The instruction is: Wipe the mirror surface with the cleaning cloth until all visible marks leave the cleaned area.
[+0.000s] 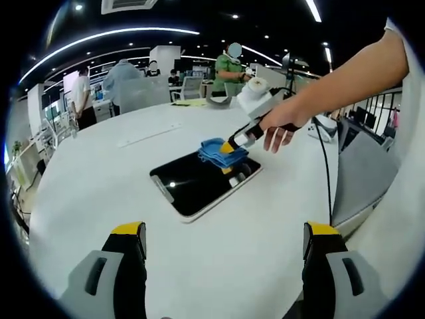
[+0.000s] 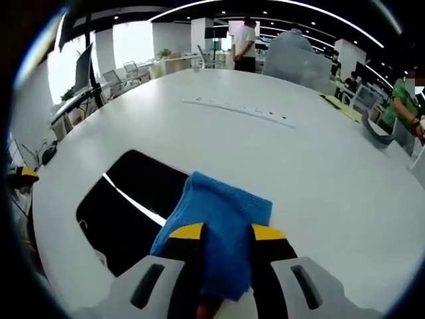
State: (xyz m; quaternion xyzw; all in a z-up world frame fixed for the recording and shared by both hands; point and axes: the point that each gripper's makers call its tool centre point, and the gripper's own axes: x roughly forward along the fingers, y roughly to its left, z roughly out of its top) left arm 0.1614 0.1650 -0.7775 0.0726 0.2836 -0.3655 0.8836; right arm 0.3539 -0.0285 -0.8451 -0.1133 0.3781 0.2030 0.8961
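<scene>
The right hand-held gripper (image 2: 226,239) is closed to a narrow gap on the blue cleaning cloth (image 2: 222,212), which is pinched between its yellow-tipped jaws and presses on the mirror (image 2: 133,199). In the left gripper view the same right hand-held gripper (image 1: 234,144) enters from 2 o'clock, held by a person's hand (image 1: 282,126), with the cleaning cloth (image 1: 216,151) bunched at the mirror's far end. The left hand-held gripper (image 1: 226,242) stands wide open at 6 o'clock, holds nothing, and is well apart from the mirror (image 1: 199,183). The mirror lies flat on the white bench (image 1: 133,173), near the middle of the left gripper view; it is a dark rounded rectangle whose long axis runs from 8 o'clock to 2 o'clock in that view. In the right gripper view the bench (image 2: 299,153) carries the mirror at 8 o'clock, its near end hidden behind the jaws and cloth. Reflected ceiling lights streak the glass, so marks on it are hard to make out. People (image 1: 229,66) stand beyond the bench at 12 o'clock.
</scene>
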